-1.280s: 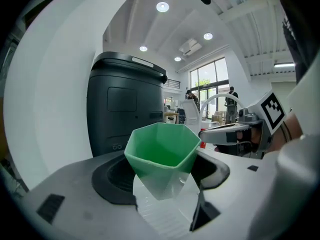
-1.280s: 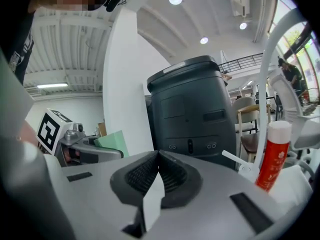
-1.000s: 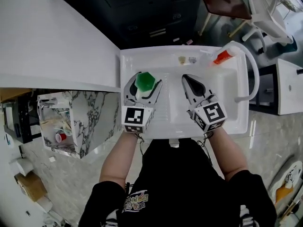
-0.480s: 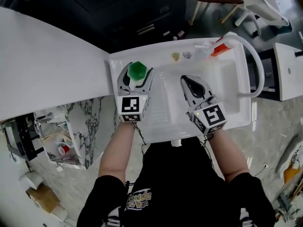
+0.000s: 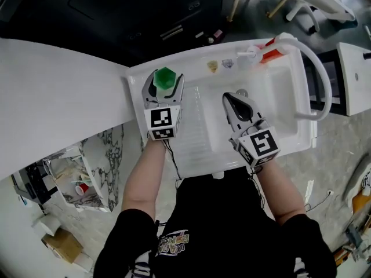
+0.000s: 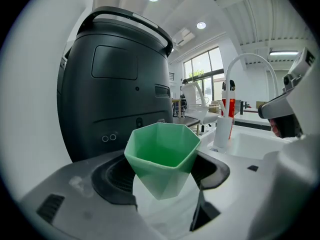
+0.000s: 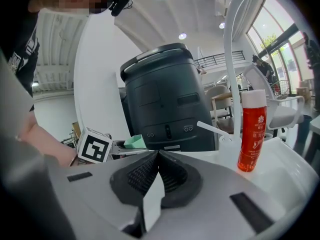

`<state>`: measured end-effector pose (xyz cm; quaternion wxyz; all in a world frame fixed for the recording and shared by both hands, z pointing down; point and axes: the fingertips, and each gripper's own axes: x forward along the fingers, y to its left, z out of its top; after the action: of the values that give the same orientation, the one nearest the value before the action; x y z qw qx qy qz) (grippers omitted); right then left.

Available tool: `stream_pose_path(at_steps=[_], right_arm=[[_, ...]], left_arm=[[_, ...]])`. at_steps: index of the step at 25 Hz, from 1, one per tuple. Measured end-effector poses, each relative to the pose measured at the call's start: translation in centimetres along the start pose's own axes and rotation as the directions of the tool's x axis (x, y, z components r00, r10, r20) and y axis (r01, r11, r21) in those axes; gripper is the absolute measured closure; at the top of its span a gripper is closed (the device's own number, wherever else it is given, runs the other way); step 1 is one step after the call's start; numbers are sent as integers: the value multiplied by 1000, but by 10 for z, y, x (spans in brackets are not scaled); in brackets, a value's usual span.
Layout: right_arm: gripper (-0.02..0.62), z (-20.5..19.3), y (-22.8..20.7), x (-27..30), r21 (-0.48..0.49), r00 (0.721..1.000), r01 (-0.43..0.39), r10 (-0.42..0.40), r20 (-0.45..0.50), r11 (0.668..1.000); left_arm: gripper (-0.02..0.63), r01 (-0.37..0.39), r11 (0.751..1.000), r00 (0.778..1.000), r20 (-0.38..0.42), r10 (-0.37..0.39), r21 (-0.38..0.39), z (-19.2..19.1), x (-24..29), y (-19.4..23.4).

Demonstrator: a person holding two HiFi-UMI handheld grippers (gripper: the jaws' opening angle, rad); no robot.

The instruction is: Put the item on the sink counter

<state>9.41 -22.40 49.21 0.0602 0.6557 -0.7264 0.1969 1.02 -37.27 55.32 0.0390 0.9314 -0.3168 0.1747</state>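
Green plastic, faceted and six-sided at the rim, made up the green cup (image 6: pixel 161 156), which the left gripper (image 5: pixel 164 86) held with its fingers pressed against opposite sides of the cup's wall. In the head view the cup sat over the back-left corner of the white desk (image 5: pixel 138 80) that surrounds the sink (image 5: pixel 278 100), just in front of a big black bin (image 6: pixel 115 79). No view showed whether its base already touched the surface.

The right gripper (image 5: pixel 235 99) hung over the basin with its fingers pressed together on nothing, well apart from the cup. A red bottle (image 7: pixel 251 134) and the arched faucet (image 5: pixel 317 68) stood along the far right of the sink, away from the landing spot.

By my reading, the step in hand was the placing itself: transport looked done, set-down not yet. The next move would call for lowering the cup straight down until the base sat flat on the ledge, then spreading the fingers and drawing back without tipping it.

The cup stood upright, mouth facing up and narrow base down, so its long axis ran vertical, with perhaps a slight lean. The tapered base would probably make it easy to knock over on release.
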Motion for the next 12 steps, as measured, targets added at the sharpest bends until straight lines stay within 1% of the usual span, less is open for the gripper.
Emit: stream_pose_path(at_steps=[4,12], right_arm=[[541,-3,-2,1,11,1000,11,-11,-5,1000],[541,-10,-8,1,30,999,32,-31,-16,999]], left_arm=[[290,-2,999,1000,-16,3,34,-13,13,4],[290,-20,999,999,-43,22,39,-27,26,13]])
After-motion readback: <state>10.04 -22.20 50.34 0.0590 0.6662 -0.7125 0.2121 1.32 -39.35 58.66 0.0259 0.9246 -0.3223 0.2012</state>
